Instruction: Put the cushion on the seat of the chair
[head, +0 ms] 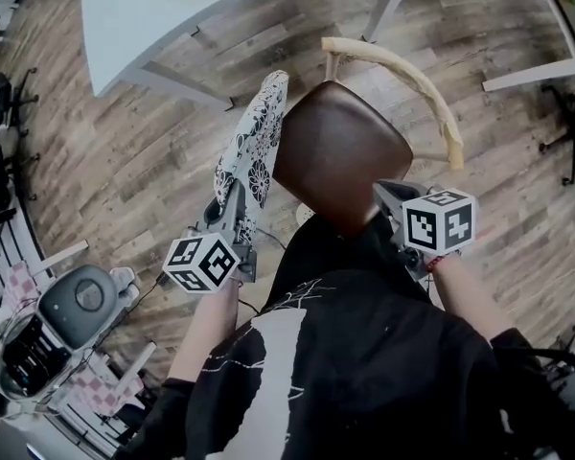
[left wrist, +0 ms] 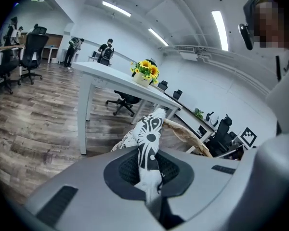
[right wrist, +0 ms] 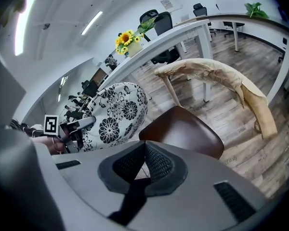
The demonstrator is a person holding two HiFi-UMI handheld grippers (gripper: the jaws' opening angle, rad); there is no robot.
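Cushion (head: 254,151), white with black flower print, stands on edge along the left side of the chair's brown seat (head: 340,151), not lying on it; whether it touches the seat cannot be told. The left gripper (head: 232,195) has its 2 jaws clamped on the cushion's near edge, the fabric pinched between the pads. The right gripper (head: 388,197) hovers at the seat's near right corner, its 2 jaws pressed together with nothing between them. A curved pale wooden backrest (head: 402,75) wraps the far side of the seat. Beyond it a white table (head: 153,17) stands on the plank floor (head: 125,161), with sunflowers (left wrist: 145,70) on top.
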